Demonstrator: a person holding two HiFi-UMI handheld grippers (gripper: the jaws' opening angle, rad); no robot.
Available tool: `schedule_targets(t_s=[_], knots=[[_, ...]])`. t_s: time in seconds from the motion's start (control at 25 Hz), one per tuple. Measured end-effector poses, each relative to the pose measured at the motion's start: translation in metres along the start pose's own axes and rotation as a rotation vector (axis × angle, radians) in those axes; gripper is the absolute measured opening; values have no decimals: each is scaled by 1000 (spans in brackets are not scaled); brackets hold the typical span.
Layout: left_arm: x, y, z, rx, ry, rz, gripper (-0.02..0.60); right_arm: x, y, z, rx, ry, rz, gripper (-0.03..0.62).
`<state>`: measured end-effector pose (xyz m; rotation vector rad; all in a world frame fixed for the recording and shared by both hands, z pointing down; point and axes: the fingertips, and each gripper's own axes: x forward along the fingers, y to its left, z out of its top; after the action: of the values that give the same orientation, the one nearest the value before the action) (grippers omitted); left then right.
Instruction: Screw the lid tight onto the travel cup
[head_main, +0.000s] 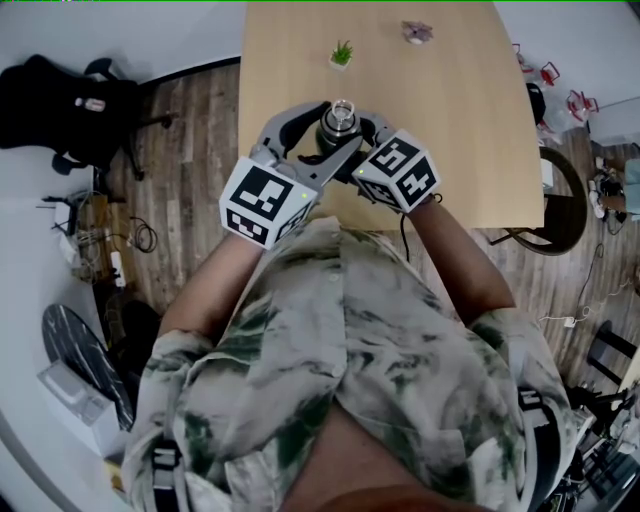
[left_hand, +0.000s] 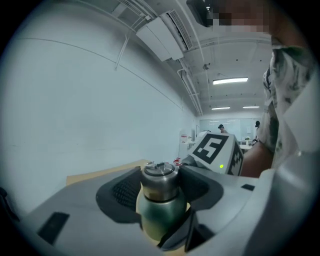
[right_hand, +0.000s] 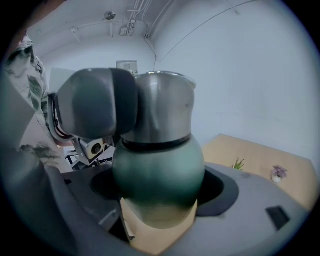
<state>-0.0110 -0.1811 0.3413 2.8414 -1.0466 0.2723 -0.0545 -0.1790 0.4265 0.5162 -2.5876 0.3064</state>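
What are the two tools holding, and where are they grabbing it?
Both hold the travel cup. The left tool grips its silver lid at the top; the right tool grips its green body lower down.

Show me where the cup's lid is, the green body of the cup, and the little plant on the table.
lid (left_hand: 160, 184): left gripper view, on its steel side wall.
cup (right_hand: 159, 175): right gripper view, on its green body.
plant (head_main: 342, 52): head view, on its green leaves.
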Motion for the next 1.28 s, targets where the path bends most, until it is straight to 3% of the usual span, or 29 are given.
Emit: schedule_targets(t_s=[0.36,0.56,0.64,0.84,1.04,1.16,1.28], knots=[[-10,-17,7,74,-40,-251,252,-10,15,5,-61,-39,83,403],[-11,-21,7,53,-51,-347,252,-13,18,4,-63,-43,97,403],[-8,-19,6,44,-46,-316,253,-12,16,1,-43,-40,84,404],[-1,-11,3,16,-25,-114,261,-10,3,-1,15,-33,28,403],[4,-11,1,11,-8,28,261,-8,3,-1,2,-24,7,404],[3,-9,0,25,-6,49,264,-6,4,0,4,-24,7,403],[4,-9,0,30,-4,1,262,-7,3,0,-4,-24,12,403]])
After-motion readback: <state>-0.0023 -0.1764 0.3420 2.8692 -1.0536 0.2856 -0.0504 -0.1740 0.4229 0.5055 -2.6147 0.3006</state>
